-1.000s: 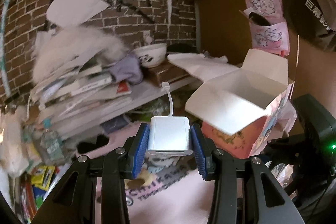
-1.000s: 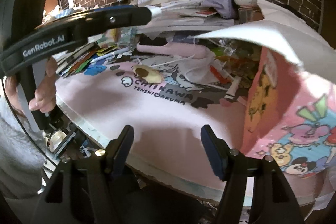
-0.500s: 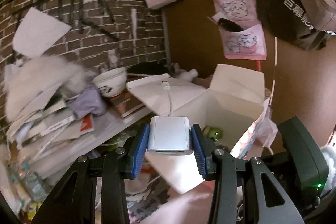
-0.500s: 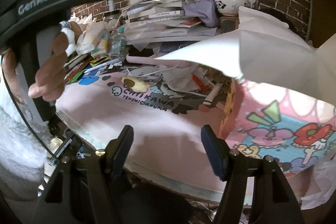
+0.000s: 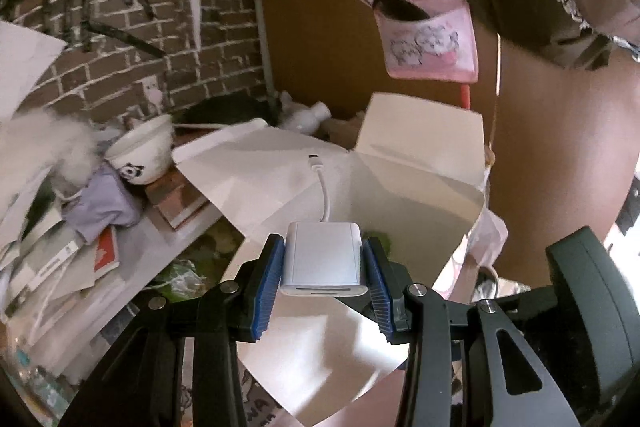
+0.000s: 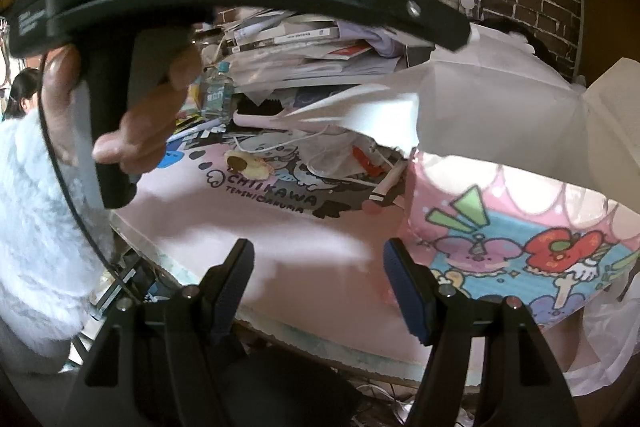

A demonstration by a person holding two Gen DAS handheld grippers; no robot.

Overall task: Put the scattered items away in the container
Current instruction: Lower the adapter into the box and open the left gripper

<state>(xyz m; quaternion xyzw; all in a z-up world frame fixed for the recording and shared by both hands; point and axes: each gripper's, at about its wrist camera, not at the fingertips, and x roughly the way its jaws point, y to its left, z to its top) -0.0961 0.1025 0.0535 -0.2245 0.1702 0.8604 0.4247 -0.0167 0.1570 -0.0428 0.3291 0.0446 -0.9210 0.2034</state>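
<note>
Raised, left tool (image 5: 323,273) grips adapter (image 5: 323,259) over box (image 5: 420,183) beside brick wall (image 5: 132,39).

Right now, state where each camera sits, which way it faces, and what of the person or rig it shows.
Left wrist: rides the left gripper, looking forward and down over the open box; its fingers clamp the white adapter.
Right wrist: rides the right gripper, jaws open, looking across the pink mat; shows the left hand holding the other gripper's handle.
Shared: the box, the white flaps, the brick wall.
</note>
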